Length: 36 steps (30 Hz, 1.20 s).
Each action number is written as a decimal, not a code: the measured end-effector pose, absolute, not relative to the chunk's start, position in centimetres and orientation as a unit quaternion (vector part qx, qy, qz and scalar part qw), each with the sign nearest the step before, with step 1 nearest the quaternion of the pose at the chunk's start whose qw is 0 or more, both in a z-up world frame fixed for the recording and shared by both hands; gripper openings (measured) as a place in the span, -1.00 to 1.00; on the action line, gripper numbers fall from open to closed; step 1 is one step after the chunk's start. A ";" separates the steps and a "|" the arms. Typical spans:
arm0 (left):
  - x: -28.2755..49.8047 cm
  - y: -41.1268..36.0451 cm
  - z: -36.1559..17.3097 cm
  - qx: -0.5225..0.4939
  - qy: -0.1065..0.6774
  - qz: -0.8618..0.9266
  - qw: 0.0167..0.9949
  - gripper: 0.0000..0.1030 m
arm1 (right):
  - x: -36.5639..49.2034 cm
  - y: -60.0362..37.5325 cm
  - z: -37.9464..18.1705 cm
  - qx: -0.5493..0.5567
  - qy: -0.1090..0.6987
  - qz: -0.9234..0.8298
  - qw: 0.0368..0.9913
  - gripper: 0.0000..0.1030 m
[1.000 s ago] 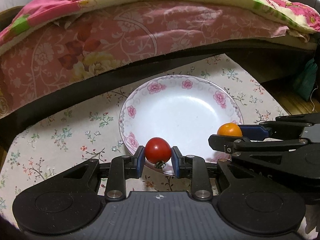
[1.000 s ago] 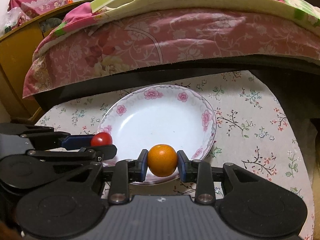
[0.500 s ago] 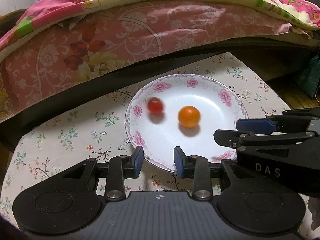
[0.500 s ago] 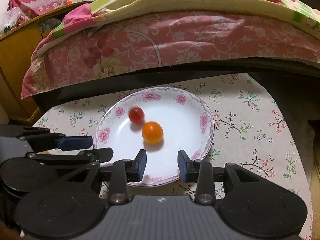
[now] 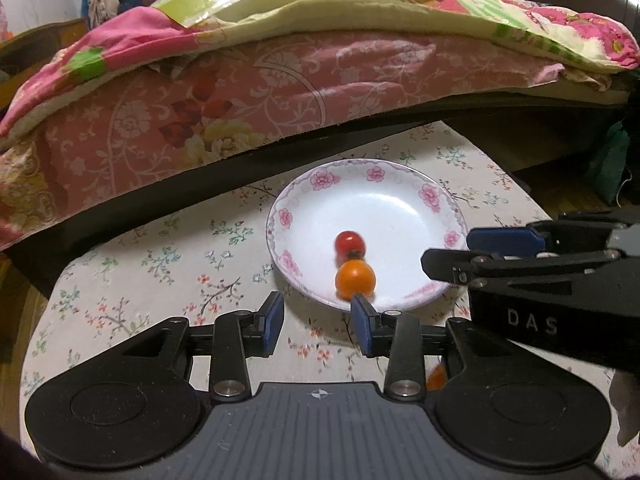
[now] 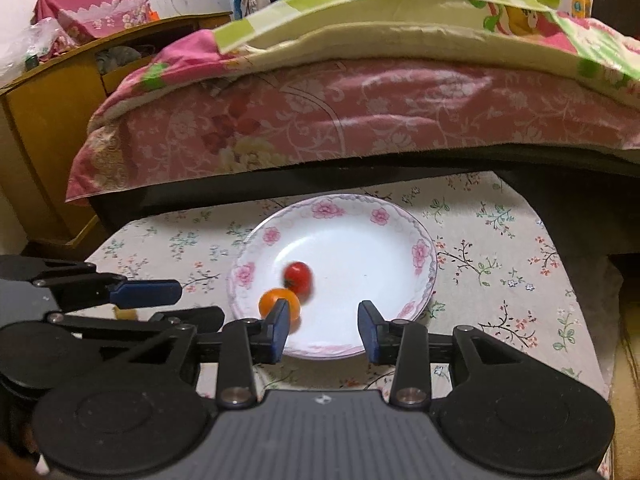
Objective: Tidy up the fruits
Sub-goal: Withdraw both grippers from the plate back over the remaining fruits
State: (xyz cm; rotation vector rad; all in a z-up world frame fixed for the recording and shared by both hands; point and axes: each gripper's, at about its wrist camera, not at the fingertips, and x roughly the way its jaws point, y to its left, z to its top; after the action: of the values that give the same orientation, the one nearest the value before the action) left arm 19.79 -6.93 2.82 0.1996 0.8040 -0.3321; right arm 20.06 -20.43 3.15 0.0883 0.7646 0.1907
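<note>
Floral tablecloth holds plate; tomato touches orange at six o'clock. Left gripper and right gripper opening, empty.

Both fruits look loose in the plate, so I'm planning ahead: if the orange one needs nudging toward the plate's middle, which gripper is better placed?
Probably the left gripper: the orange fruit sits at the plate's near-left rim.
</note>
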 end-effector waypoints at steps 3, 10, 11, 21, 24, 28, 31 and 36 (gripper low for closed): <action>18.6 -6.4 3.3 0.096 0.386 -0.169 0.902 -0.06 | 19.0 -19.9 4.0 0.044 0.366 0.097 0.924 -0.34; 16.0 -5.5 3.8 0.109 0.381 -0.186 0.899 -0.03 | 16.3 -18.0 5.4 0.022 0.348 0.099 0.932 -0.33; 15.6 -5.3 3.7 0.112 0.382 -0.187 0.898 -0.02 | 15.9 -17.9 5.5 0.021 0.346 0.098 0.933 -0.33; 13.4 -2.7 3.8 0.081 0.406 -0.168 0.895 0.24 | 12.6 -17.5 4.9 0.019 0.382 0.084 0.920 -0.32; 13.4 -2.5 3.5 0.079 0.418 -0.163 0.890 0.39 | 12.1 -17.2 4.8 0.016 0.394 0.086 0.915 -0.32; 13.5 -2.4 2.7 0.086 0.428 -0.155 0.886 0.45 | 12.0 -17.0 4.4 0.013 0.397 0.087 0.913 -0.32; 13.7 -2.3 2.0 0.091 0.438 -0.146 0.882 0.50 | 12.5 -17.0 3.8 0.010 0.405 0.085 0.910 -0.32; 13.9 -2.3 0.8 0.114 0.449 -0.131 0.876 0.57 | 13.3 -17.0 2.2 0.011 0.431 0.082 0.899 -0.32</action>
State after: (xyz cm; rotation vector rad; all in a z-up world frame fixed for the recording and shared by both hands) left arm 13.91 -2.30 0.81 0.2374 0.9372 -0.2734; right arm 13.31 -17.00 2.19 0.0238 0.8927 0.1688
